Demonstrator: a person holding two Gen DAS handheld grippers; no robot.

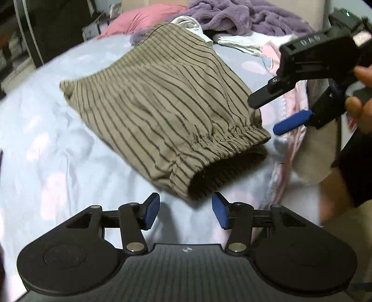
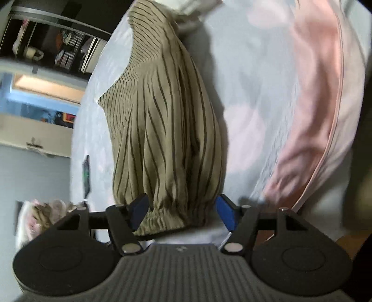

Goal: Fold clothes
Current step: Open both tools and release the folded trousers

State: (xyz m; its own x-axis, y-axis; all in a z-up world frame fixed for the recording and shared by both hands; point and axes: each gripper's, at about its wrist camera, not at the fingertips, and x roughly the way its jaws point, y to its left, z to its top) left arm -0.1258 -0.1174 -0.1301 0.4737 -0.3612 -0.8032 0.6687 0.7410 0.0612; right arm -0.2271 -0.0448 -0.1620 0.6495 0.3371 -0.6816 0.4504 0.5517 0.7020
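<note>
Olive-brown striped shorts (image 1: 162, 111) lie folded on the light blue bedsheet (image 1: 58, 151), elastic waistband toward me. My left gripper (image 1: 185, 212) is open and empty, just short of the waistband's near corner. My right gripper (image 1: 262, 115) shows in the left wrist view at the right, open, just beside the waistband's right end. In the right wrist view the right gripper (image 2: 182, 212) is open, its fingers standing either side of the waistband of the shorts (image 2: 167, 130) without closing on it.
A purple fleece blanket (image 1: 244, 16), a pink pillow (image 1: 144, 18) and white garments (image 1: 239, 43) lie at the far end of the bed. A pink cloth (image 2: 320, 104) lies to the right. Shelves (image 2: 58, 46) stand beyond the bed.
</note>
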